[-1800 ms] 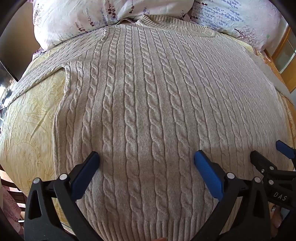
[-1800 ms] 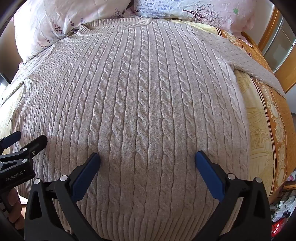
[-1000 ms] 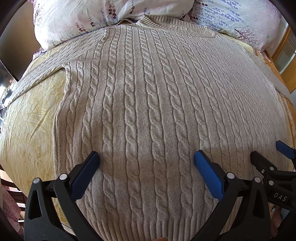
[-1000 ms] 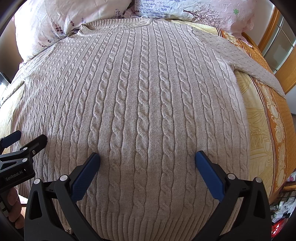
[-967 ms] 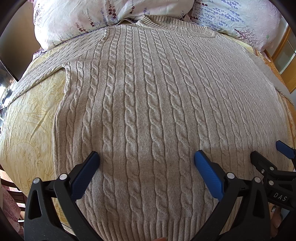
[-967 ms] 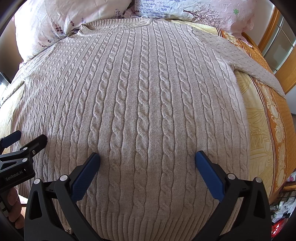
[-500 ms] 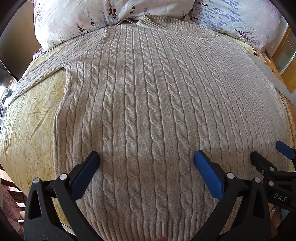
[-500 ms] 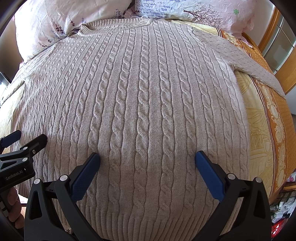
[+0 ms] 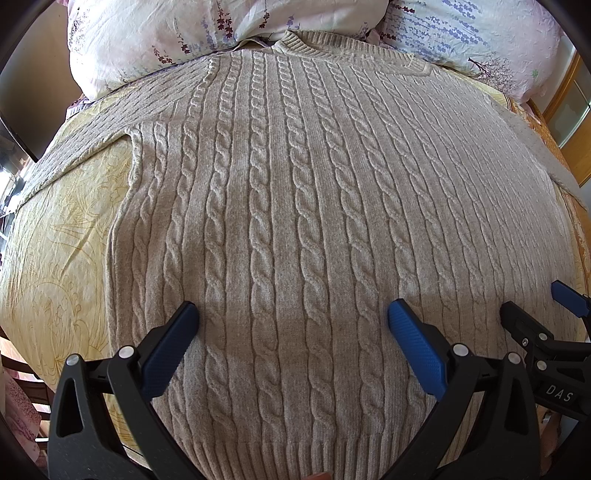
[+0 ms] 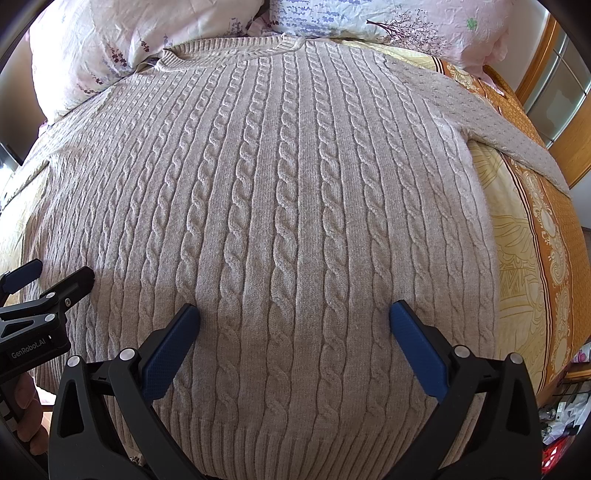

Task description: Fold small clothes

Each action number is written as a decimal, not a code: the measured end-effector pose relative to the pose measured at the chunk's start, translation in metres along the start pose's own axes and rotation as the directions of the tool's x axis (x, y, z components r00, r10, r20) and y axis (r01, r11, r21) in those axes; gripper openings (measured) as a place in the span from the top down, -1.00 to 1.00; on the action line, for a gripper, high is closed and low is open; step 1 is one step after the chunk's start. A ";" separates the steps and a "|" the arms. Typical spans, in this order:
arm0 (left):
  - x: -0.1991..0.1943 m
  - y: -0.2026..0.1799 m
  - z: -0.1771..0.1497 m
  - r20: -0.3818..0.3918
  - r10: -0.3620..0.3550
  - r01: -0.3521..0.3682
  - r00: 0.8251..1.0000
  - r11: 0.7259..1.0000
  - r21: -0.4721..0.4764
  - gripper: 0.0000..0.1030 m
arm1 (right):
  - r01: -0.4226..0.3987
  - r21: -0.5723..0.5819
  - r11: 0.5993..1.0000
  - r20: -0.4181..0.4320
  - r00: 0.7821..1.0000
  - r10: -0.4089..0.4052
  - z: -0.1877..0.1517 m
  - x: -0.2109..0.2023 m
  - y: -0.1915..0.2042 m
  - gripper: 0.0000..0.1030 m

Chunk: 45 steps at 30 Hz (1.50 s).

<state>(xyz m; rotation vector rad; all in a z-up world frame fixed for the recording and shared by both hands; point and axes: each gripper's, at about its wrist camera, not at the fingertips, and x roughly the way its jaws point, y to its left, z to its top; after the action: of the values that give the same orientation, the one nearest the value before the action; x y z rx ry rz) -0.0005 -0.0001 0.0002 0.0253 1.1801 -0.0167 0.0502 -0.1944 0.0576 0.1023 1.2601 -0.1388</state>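
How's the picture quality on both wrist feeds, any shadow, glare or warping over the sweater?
Left wrist: sharp, daylit, strong fisheye bulge; a soft shadow band crosses the cable-knit sweater just ahead of the left tool. Right wrist: same bulge and shadow near the right tool; no glare, dark corners.

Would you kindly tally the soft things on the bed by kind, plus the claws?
Sweater: 1
Pillows: 2, one left, one right
Claws: 2, left claw and right claw, both open
Total: 5
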 end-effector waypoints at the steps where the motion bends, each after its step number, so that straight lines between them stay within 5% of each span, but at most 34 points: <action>1: 0.000 0.000 0.000 0.000 0.000 0.000 1.000 1.000 0.000 -0.97 | 0.000 0.000 1.000 0.001 1.000 0.000 0.000 0.000 0.000 -0.97; 28: 0.002 0.002 0.003 -0.003 0.001 -0.001 1.000 1.000 -0.003 -0.97 | -0.003 -0.007 1.000 -0.013 1.000 0.003 0.001 0.004 0.004 -0.97; 40: -0.001 0.002 0.002 0.011 0.004 -0.004 1.000 1.000 -0.006 -0.97 | -0.070 -0.056 0.996 0.004 0.998 0.070 0.002 0.002 -0.001 -0.97; 45: -0.003 0.002 -0.002 0.046 0.008 -0.008 0.999 1.000 -0.011 -0.97 | -0.266 0.228 0.937 0.144 0.961 0.238 0.027 -0.013 -0.073 -0.97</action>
<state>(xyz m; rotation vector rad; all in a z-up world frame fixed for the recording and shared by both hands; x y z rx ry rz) -0.0032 0.0016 0.0023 0.0204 1.1345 -0.0040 0.0605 -0.2698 0.0780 0.4636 1.1008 -0.0764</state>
